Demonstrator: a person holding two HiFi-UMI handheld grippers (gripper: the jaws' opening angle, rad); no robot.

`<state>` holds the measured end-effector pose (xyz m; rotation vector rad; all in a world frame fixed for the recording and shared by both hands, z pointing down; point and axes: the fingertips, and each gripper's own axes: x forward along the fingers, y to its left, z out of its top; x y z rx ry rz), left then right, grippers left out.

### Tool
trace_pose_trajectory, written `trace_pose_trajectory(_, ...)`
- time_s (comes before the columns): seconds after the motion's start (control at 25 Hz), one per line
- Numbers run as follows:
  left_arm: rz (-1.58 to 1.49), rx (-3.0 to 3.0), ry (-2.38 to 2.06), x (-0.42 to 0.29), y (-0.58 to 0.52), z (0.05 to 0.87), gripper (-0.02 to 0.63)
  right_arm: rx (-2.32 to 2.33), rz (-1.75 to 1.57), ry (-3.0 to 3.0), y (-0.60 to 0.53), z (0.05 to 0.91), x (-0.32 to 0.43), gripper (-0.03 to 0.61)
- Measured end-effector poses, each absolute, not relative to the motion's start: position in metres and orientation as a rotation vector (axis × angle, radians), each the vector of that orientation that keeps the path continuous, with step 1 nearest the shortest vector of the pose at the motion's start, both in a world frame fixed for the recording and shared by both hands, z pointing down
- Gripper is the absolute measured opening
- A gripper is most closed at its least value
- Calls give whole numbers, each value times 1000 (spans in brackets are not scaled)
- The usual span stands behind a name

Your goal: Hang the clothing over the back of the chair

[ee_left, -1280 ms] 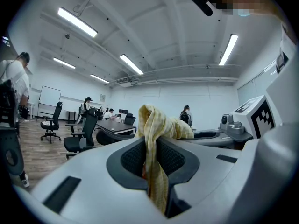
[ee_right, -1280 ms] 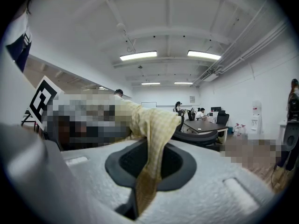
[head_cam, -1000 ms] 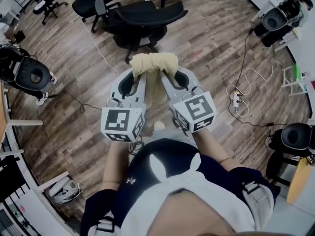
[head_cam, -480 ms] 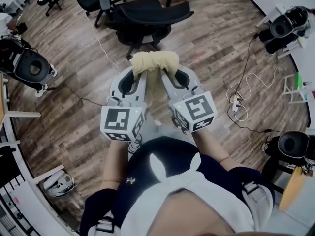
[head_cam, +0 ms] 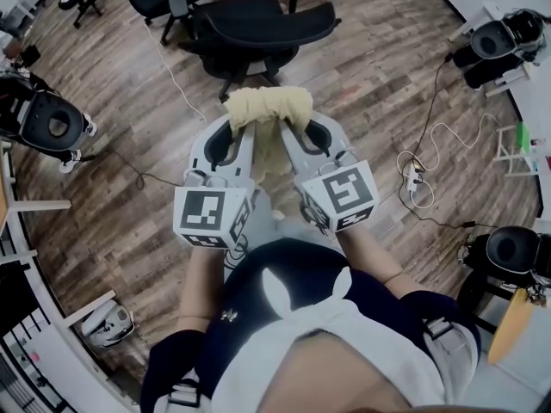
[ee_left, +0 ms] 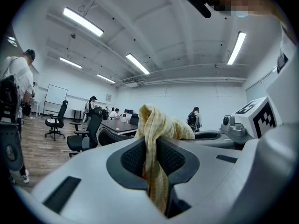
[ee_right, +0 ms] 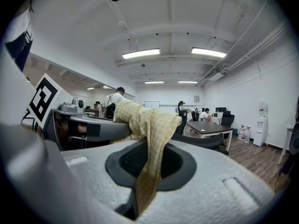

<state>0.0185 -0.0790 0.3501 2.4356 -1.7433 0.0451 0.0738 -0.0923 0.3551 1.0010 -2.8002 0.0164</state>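
ahead, the black chair stands just beyond the yellow checked clothing, which hangs bunched short of the chair's back, not yet over it. the left gripper and right gripper each pinch a fold of it. released this bunched, it could slide off the chair's curved back.

The wood-plank floor bears a black office chair, a white cable and 1 power strip.
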Motion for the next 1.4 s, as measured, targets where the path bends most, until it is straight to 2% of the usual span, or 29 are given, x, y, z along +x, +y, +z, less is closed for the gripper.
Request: trace_pose_trajectory(1.4,-1,2565,-1758,-59,-232,293,58,1067,-157,-2818,-245,299,-4,38)
